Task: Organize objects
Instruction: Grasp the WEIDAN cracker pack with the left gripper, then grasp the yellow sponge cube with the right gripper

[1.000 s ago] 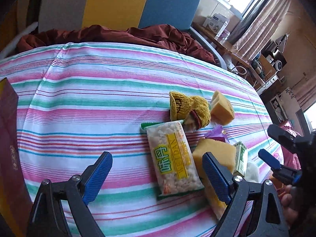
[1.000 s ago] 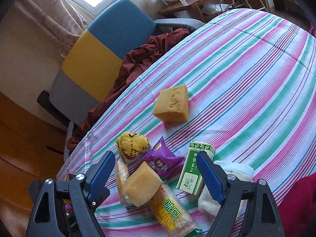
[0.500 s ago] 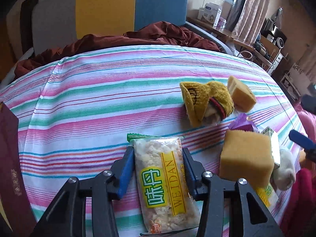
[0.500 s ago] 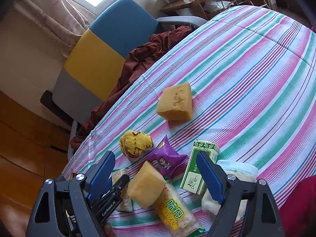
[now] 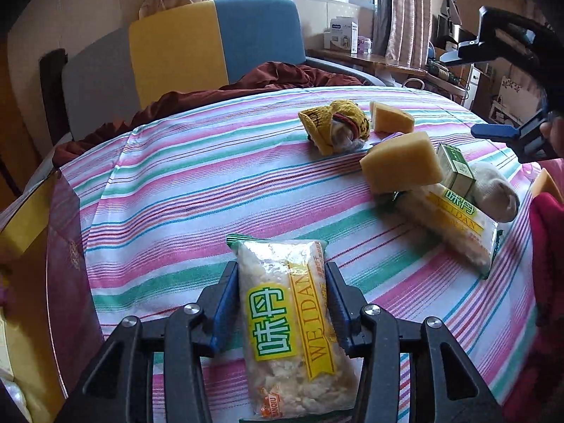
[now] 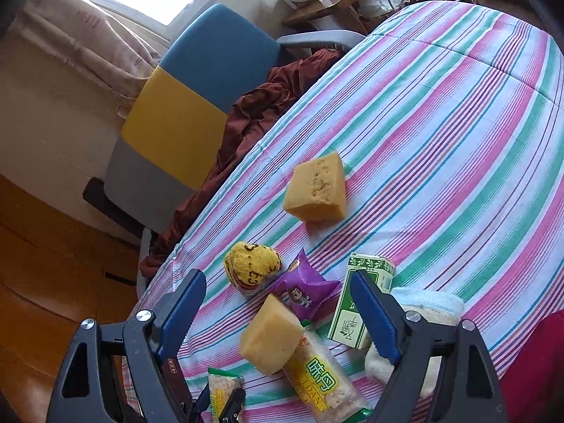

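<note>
My left gripper (image 5: 280, 303) is shut on a clear WEIDAN snack packet (image 5: 289, 324) with a yellow-green label, held over the striped bedspread (image 5: 197, 190); it also shows in the right wrist view (image 6: 224, 400). My right gripper (image 6: 278, 317) is open and empty, above a pile: a yellow sponge (image 6: 269, 335) lying on a second WEIDAN packet (image 6: 322, 384), a purple snack bag (image 6: 305, 292), a green carton (image 6: 356, 303), a white sock (image 6: 423, 320) and a yellow knit toy (image 6: 252, 266). Another sponge (image 6: 317, 188) lies farther out.
A dark red box (image 5: 67, 282) stands at the left edge of the bed. A blue, yellow and grey chair (image 5: 215, 42) with a maroon cloth (image 5: 282, 75) sits behind the bed. A desk with boxes (image 5: 352, 46) is by the window.
My left gripper closed on the WEIDAN packet and has pulled it left and toward me, away from the pile. The right gripper stayed open, shifting only slightly.
</note>
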Demonstrator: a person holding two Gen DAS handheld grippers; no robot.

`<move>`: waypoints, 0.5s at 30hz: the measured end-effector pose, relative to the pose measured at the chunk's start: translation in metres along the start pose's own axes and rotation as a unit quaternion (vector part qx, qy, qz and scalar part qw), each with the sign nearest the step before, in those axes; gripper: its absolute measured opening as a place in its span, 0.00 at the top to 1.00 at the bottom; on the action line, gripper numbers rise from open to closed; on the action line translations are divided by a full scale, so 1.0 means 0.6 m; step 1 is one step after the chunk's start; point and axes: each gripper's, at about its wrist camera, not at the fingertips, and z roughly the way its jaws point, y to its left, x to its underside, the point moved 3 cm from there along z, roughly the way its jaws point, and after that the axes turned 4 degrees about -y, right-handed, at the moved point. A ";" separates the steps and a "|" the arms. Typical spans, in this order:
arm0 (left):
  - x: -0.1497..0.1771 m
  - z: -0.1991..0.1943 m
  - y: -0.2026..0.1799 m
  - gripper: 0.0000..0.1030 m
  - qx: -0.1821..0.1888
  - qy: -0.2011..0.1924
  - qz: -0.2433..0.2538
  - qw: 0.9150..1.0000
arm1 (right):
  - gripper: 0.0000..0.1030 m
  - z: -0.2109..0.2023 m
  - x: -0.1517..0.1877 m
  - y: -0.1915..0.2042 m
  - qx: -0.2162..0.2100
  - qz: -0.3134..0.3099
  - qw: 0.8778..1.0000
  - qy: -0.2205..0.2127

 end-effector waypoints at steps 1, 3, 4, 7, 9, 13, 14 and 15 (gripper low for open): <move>0.000 0.001 0.002 0.53 0.003 -0.001 -0.002 1.000 | 0.17 0.002 0.001 -0.001 0.002 0.001 1.000 0.003; 0.000 0.000 0.002 0.53 0.006 -0.003 -0.004 1.000 | 0.23 0.007 0.004 0.007 0.006 -0.014 1.000 0.010; 0.001 0.000 0.003 0.53 0.009 -0.004 -0.005 1.000 | 0.23 0.011 0.007 0.015 0.007 -0.027 0.999 0.017; 0.002 0.001 0.007 0.53 0.016 -0.007 -0.010 1.000 | 0.23 0.029 0.023 0.042 0.008 -0.074 0.996 0.046; 0.003 0.000 0.008 0.53 0.017 -0.009 -0.011 1.000 | 0.23 0.040 0.037 0.061 0.017 -0.111 0.992 0.061; 0.006 -0.002 0.007 0.53 0.020 -0.010 -0.014 1.000 | 0.22 0.061 0.059 0.079 0.040 -0.160 0.983 0.084; 0.005 -0.002 0.008 0.53 0.021 -0.010 -0.015 1.000 | 0.20 0.064 0.062 0.083 0.050 -0.173 0.980 0.084; 0.006 -0.002 0.008 0.53 0.022 -0.011 -0.015 1.000 | 0.18 0.065 0.063 0.084 0.055 -0.180 0.978 0.083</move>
